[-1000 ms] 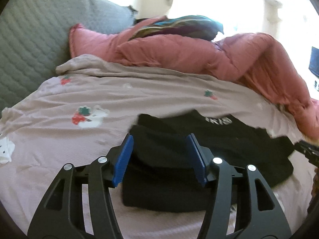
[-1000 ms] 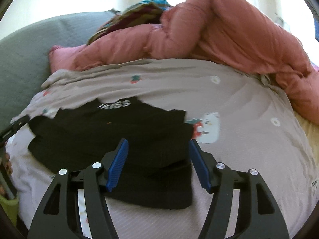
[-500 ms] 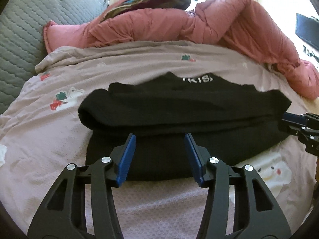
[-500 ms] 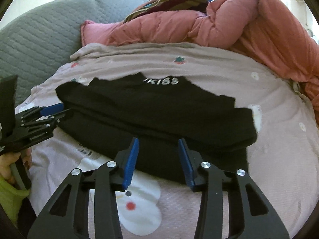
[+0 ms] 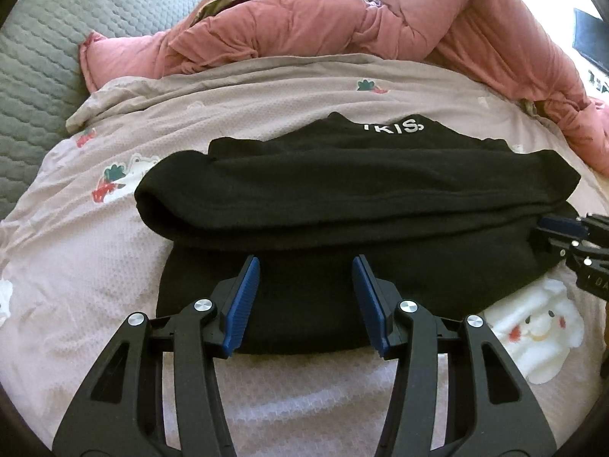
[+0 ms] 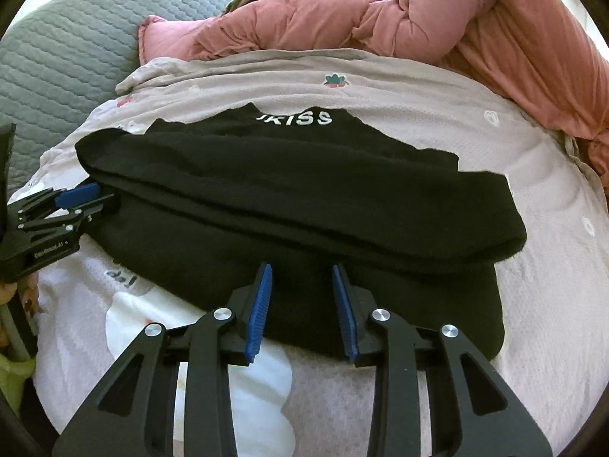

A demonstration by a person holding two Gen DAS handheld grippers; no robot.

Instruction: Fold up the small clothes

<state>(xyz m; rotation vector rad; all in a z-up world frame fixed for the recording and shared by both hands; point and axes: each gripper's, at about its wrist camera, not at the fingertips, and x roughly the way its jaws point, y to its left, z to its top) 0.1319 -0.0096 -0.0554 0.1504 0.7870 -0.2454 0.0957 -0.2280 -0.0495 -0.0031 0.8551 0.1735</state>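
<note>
Claws, left (image 5: 305, 297) and right (image 6: 302, 302), hover spread over black garment (image 5: 342, 205).

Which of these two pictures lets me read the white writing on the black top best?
The right wrist view: the white lettering on the black garment is sharp and reads roughly "KISS". In the left wrist view the lettering is smaller, partly cut off by a fold, and reads only "KIS".
</note>
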